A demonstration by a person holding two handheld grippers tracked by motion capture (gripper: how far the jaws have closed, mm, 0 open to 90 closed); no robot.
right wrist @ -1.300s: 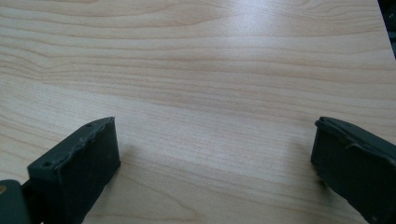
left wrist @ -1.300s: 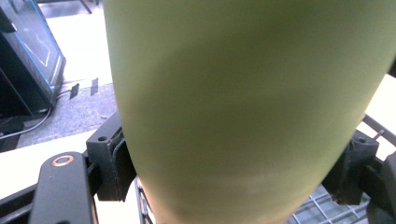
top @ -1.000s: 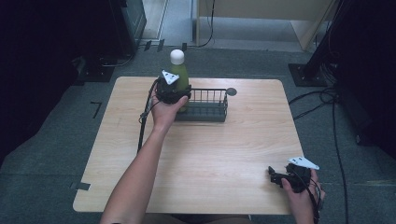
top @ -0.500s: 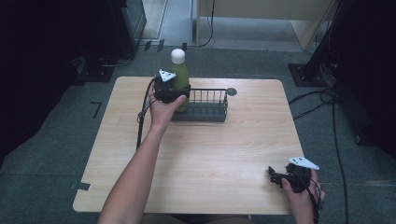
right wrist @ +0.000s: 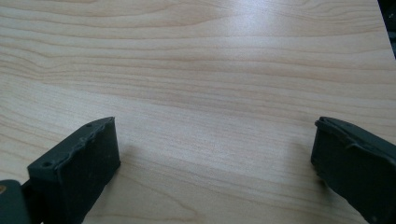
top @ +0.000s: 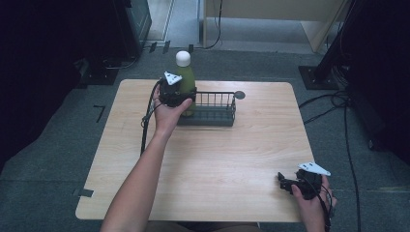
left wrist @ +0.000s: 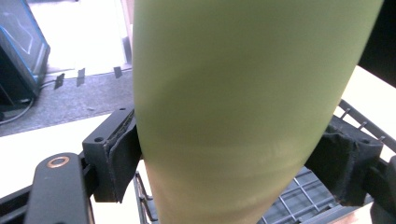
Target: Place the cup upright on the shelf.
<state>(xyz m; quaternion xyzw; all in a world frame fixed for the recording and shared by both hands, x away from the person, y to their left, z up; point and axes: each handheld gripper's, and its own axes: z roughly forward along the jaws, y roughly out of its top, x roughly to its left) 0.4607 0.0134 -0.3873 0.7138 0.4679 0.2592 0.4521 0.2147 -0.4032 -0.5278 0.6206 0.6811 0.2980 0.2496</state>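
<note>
Table point(top: 241, 159): a pale wooden top carrying everything; its wide near half lies bare, leaving the hands room to work.
Wire basket point(top: 215, 107): a dark, low rack at the far middle of the table, long side running left to right, so its left end is within easy reach of the left arm.
Green bottle point(top: 186, 79): upright with its white cap on top, standing at the left end of the basket with its base inside the wire walls; kept vertical, I judge, so it sits on the basket floor without tipping.
Left gripper point(top: 175, 92): at the bottle's near-left side, about mid-body; in the left gripper view its two padded jaws press against opposite sides of the green body point(left wrist: 243, 107), clamped on it, a hold low enough to steady the tall shape.
Right gripper point(top: 290, 183): low over the near right corner of the table, well apart from the basket; its jaws stand spread with nothing but wood grain point(right wrist: 210, 93) between them, apparently parked out of the way.
Dark disc point(top: 240, 94): a small round thing just beyond the basket's far right corner; what it is I cannot tell.
</note>
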